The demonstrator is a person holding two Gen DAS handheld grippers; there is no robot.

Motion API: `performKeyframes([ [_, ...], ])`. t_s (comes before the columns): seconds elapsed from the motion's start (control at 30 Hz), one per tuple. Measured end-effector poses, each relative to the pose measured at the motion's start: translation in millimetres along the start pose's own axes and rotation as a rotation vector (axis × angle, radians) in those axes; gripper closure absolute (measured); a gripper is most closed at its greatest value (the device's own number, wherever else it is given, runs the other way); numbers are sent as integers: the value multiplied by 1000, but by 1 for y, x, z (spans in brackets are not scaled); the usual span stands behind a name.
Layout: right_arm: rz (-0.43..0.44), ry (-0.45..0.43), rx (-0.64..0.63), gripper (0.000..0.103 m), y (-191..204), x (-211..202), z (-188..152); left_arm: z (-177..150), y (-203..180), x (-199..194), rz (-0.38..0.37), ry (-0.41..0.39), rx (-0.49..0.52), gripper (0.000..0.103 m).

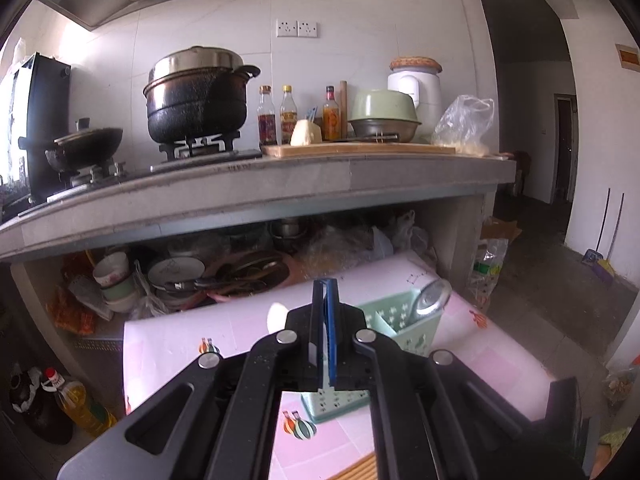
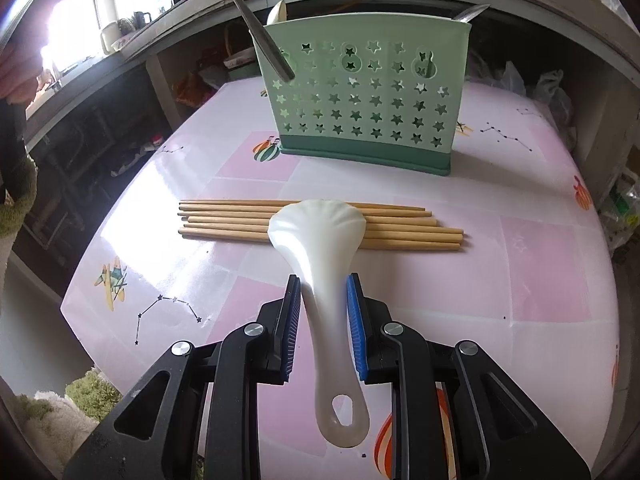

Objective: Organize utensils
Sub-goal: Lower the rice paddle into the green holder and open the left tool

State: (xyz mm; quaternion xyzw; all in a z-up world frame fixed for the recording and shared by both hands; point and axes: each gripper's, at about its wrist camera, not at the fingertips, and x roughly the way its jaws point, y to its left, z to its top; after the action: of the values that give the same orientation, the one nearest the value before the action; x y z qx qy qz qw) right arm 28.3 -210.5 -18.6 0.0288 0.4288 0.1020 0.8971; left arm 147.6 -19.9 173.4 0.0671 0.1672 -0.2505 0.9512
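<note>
The right gripper holds a white plastic rice paddle by its handle, the blue pads of its fingers pressed against either side of the neck, with the looped end of the handle pointing back toward the camera. The paddle's scalloped head lies over a row of wooden chopsticks that rest side by side on the pink patterned bench. Beyond the chopsticks stands a mint-green utensil holder with star-shaped cutouts and a darker green base, upright on the bench. A metal spoon handle sticks out above the holder's left end, and the tip of another metal utensil shows at its right rim. In the left wrist view, the left gripper has its fingers closed flat against each other with nothing between them, raised above the bench. The same green holder appears just past them, with a metal spoon standing in it. Behind, a grey kitchen counter carries a black pot and several bottles.
</note>
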Motion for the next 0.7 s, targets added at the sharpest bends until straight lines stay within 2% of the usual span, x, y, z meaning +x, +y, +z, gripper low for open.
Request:
performKeyframes([
  [0.23,13,-9,18,82,-3,0,2,38,5,3,16,-50,40,102],
  [0.4,11,-21,25,82,-6,-2,5,54,5,15,55,-79,83,102],
  [0.7,30,-40,40,82,-11,-5,6,46,-3,51,143,-47,178,102],
])
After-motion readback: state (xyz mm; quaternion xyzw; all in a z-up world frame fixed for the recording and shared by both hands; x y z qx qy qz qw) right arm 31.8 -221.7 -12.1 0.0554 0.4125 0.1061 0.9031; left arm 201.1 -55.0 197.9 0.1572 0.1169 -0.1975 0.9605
